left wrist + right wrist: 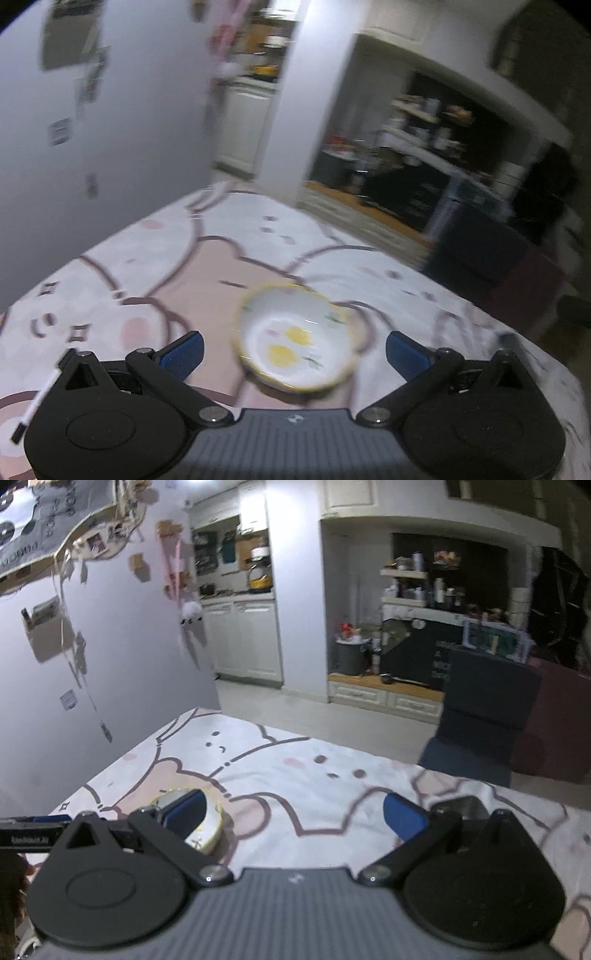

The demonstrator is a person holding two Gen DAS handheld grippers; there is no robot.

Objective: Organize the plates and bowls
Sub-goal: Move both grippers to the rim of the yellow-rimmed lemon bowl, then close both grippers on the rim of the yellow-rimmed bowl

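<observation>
Bowl [295,338] rests between the spread blue pads of the left gripper [294,352], untouched, on the cartoon-print tablecloth [207,266].

White with a yellow rim and lemon motifs, it looks empty, though blurred. In the right wrist view it sits at nine o'clock behind the left pad [184,814] of the right gripper [293,818], also spread wide over bare cloth.
</observation>
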